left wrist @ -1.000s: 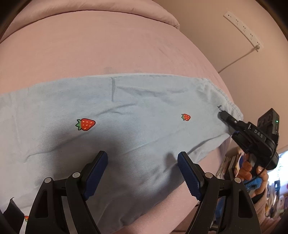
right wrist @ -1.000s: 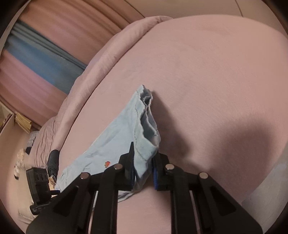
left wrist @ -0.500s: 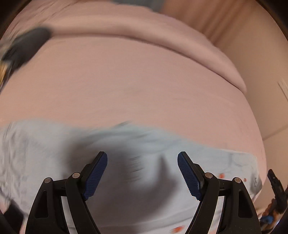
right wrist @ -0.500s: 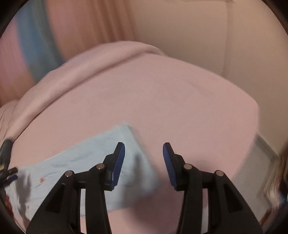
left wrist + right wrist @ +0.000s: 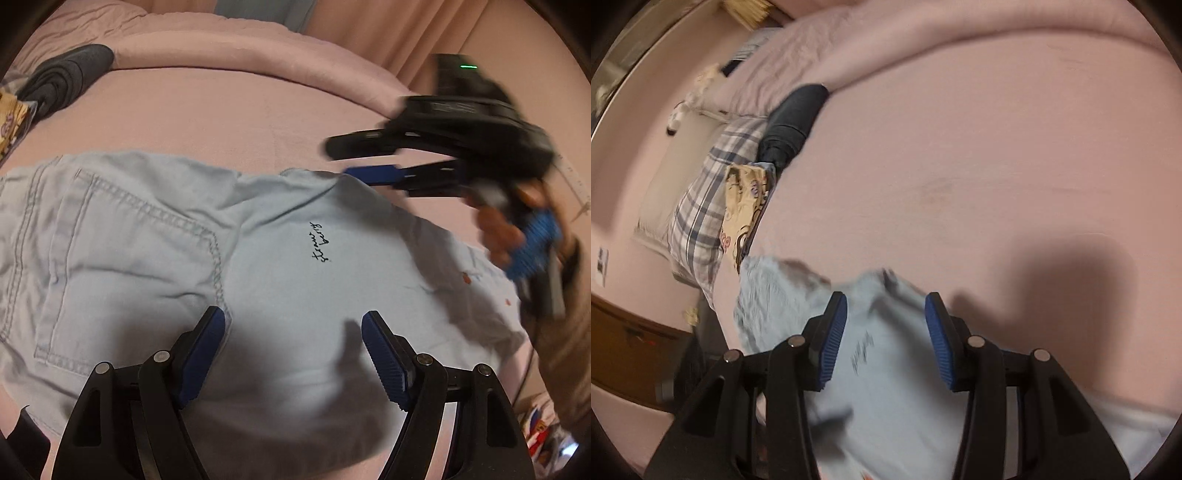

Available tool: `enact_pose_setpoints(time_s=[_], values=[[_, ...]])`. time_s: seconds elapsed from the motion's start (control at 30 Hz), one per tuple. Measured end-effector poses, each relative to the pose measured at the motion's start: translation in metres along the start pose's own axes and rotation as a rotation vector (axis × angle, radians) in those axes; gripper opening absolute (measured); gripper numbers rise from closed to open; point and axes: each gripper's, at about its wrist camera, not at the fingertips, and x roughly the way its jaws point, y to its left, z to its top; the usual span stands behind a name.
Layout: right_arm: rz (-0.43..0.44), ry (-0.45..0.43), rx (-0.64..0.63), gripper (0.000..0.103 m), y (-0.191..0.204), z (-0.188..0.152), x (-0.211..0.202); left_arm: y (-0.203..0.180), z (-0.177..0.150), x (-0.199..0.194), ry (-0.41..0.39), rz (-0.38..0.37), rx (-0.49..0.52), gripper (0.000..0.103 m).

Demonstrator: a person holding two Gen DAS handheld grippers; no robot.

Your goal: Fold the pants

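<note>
Light blue pants [image 5: 258,266] lie folded on the pink bed [image 5: 221,107], with a back pocket [image 5: 129,240] at the left and black script lettering [image 5: 319,242] on the layer laid over them. My left gripper [image 5: 293,354] hovers open just above the cloth, nothing between its fingers. The right gripper [image 5: 338,159] shows at the upper right of the left wrist view, held by a hand [image 5: 498,232], jaws apart over the far edge of the pants. In the right wrist view my right gripper [image 5: 884,336] stands open over the blurred pants [image 5: 886,398], pads off the cloth.
A dark grey folded garment [image 5: 62,77] lies at the bed's far left, also visible as the grey garment [image 5: 792,118] in the right wrist view. Beside it sit a plaid pillow [image 5: 698,210] and a patterned cloth [image 5: 742,206]. A rolled pink blanket [image 5: 240,48] borders the bed.
The right gripper has let go of the leg hem and opened; that end now lies over the seat of the pants. My left gripper has swept across to the pocket end.
</note>
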Motion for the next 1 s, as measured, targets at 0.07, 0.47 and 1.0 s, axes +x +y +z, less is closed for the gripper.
enact_pose_setpoints(time_s=[0.07,0.47,1.0], values=[[0.034,0.083,0.039,0.042,-0.001,0.004,0.019,0.004,-0.003,-0.002,-0.011,-0.019,-0.002,0.078],[0.121,0.180,0.059,0.007,0.018,0.010,0.025,0.008,-0.014,-0.011,-0.019,-0.020,0.019,0.078],[0.010,0.063,-0.116,0.014,0.035,-0.026,-0.001,0.049,0.070,0.017,0.030,0.181,-0.102,0.066]])
